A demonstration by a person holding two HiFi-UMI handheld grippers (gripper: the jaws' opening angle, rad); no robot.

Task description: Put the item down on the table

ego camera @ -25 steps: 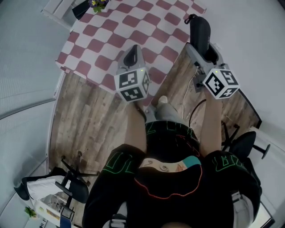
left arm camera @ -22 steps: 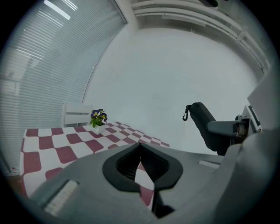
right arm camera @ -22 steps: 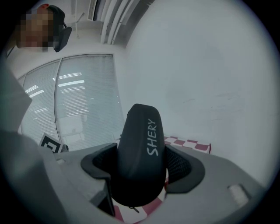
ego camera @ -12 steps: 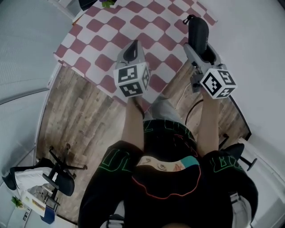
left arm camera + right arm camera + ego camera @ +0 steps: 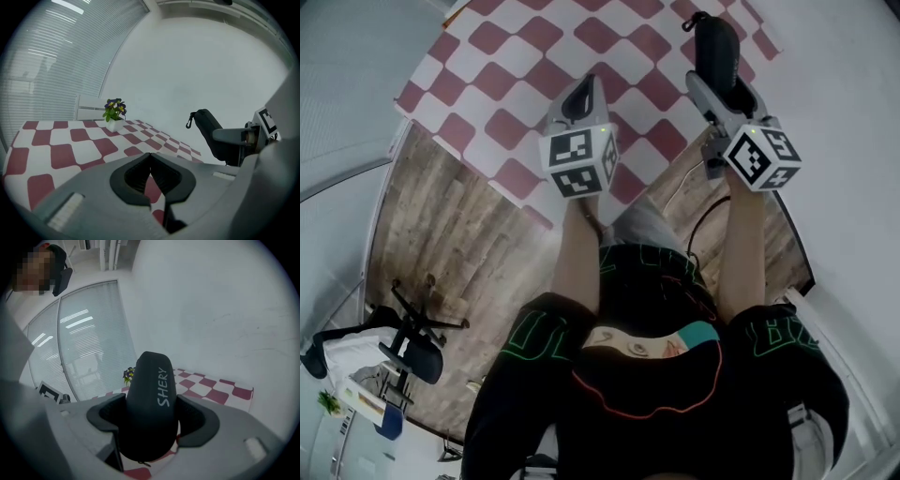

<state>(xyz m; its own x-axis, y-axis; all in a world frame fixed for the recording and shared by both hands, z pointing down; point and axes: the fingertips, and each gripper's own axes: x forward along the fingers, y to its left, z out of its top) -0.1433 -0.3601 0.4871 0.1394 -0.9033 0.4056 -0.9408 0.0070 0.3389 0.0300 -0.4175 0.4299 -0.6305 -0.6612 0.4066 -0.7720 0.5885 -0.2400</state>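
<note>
A black oblong case [image 5: 717,52] with white lettering [image 5: 152,399] sticks out forward from my right gripper [image 5: 712,86], whose jaws are shut on its sides [image 5: 152,423]. It hangs in the air by the right edge of the red-and-white checkered table [image 5: 534,56]. My left gripper [image 5: 579,94] is held over the table's near part. In the left gripper view its jaws [image 5: 150,161] are shut with nothing between them, and the case [image 5: 208,133] shows to the right.
A small white pot of purple flowers [image 5: 114,115] stands at the far end of the table. Wooden floor [image 5: 459,244] lies under the table's near edge, with an office chair [image 5: 403,347] at lower left and a cable [image 5: 698,234] near my legs. A white wall runs along the right.
Both grippers have come further forward toward the table, and more of the checkered top lies under them. The case stays clamped in the right gripper; the left stays shut.
</note>
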